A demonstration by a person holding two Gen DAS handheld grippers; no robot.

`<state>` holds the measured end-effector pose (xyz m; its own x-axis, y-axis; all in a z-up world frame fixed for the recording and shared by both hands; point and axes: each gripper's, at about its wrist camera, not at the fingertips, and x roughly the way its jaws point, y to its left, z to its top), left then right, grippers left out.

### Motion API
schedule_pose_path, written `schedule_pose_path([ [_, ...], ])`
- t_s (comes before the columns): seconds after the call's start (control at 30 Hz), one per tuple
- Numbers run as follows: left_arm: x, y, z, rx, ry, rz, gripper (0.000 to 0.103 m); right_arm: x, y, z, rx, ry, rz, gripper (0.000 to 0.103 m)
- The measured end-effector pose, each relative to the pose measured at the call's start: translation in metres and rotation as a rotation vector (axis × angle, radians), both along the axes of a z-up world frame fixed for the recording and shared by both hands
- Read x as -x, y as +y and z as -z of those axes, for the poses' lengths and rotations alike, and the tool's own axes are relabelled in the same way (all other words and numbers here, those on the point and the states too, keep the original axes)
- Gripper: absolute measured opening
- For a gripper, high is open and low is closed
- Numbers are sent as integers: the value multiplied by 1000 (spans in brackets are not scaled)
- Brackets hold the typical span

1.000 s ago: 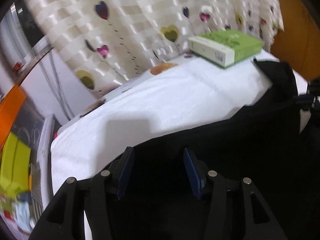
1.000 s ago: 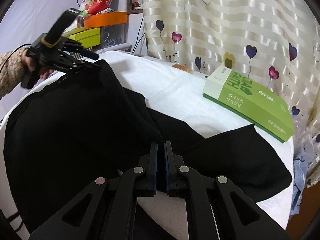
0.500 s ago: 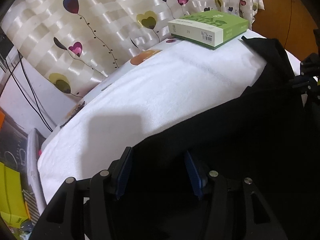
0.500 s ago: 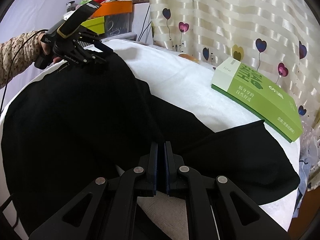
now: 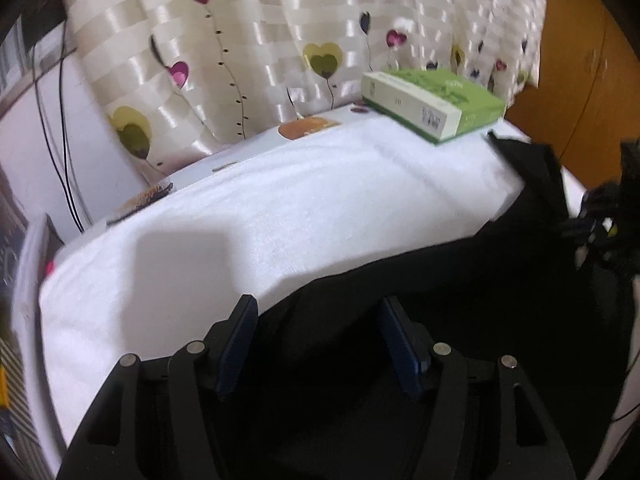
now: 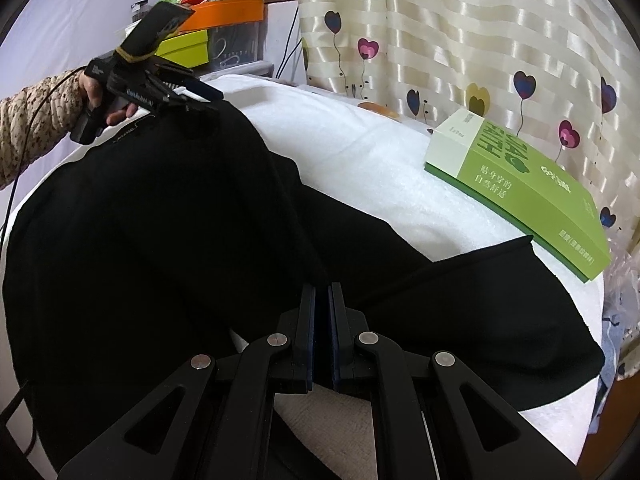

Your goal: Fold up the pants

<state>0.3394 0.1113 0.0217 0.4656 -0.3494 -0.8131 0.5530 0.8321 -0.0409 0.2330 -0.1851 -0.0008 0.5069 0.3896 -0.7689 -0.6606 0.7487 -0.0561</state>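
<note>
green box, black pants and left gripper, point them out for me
green box (image 6: 532,196), right wrist view, on its printed top face
black pants (image 6: 140,240), right wrist view, on the broad upper panel
left gripper (image 5: 316,332), left wrist view, midway between fingertips

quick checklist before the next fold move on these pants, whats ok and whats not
1. Right gripper clamped on the black pants: ok, jaws closed with cloth between them.
2. Left gripper holding the pants: cannot tell. Its jaws stand apart over the cloth in its own view; in the right wrist view its tip meets the fabric edge, but no pinch shows.
3. Bare white cover to fold onto: ok.
4. Green box out of the path: not ok, a pants corner lies right beside it.
5. Pants flat: not ok, layers overlap and bunch.
</note>
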Motion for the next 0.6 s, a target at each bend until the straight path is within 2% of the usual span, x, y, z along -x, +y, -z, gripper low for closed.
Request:
schedule_pose_path([
  [0.07, 4, 0, -4, 12, -18, 10, 66, 0, 0, 0, 1, 2, 1, 6],
  [0.2, -7, -3, 1, -21, -12, -15, 66, -2, 0, 1, -6, 13, 0, 6],
  [0.3, -17, -10, 17, -84, 18, -12, 67, -3, -1, 1, -10, 16, 1, 6],
  [0.43, -20, -9, 20, -52, 17, -32, 66, -3, -2, 1, -13, 20, -2, 6],
  [0.5, -20, -8, 21, -31, 33, -47, 61, -4, -2, 1, -19, 25, -1, 6],
  [0.57, -16, -11, 21, -19, 31, -28, 44, -5, -3, 1, -24, 27, 2, 6],
  [0.6, -14, -13, 21, -19, 25, -18, 39, -5, -2, 1, -23, 25, 3, 6],
])
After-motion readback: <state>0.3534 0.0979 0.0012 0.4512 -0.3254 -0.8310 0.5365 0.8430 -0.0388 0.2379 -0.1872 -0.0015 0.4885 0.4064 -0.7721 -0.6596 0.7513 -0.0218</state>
